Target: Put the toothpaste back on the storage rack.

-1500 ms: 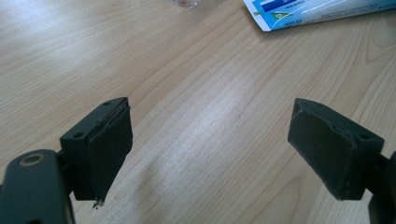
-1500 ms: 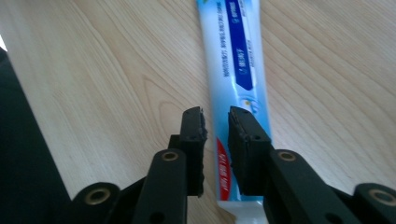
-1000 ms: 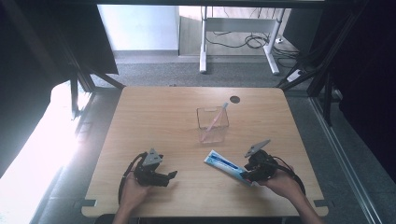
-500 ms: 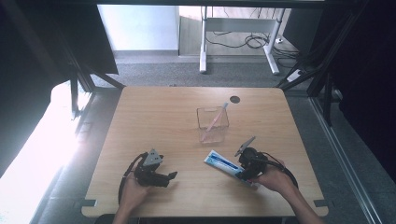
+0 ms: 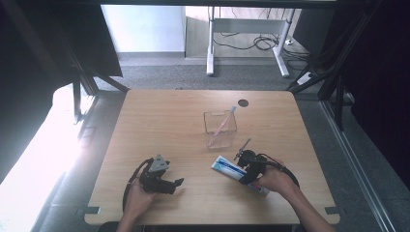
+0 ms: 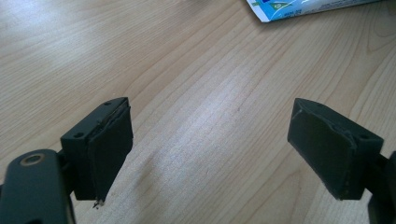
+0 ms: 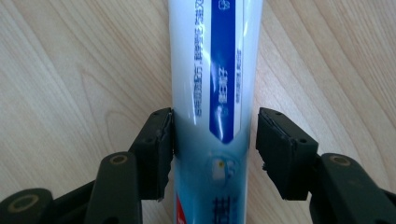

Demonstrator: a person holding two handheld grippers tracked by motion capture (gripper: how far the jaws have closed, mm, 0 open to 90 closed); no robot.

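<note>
Since the earlier frame the right tool has slid leftward along the counter onto the toothpaste tube, and its jaws have just been opening. They now straddle the tube: the left pad sits against its edge, the right pad stands just clear, so nothing is clamped. In the high view the tube lies flat near the front edge, with the right tool over its middle. Just behind stands a clear square container with a pink-handled toothbrush leaning inside. At the front left, the left tool rests with jaws spread wide over bare wood, well apart from the tube.
</note>
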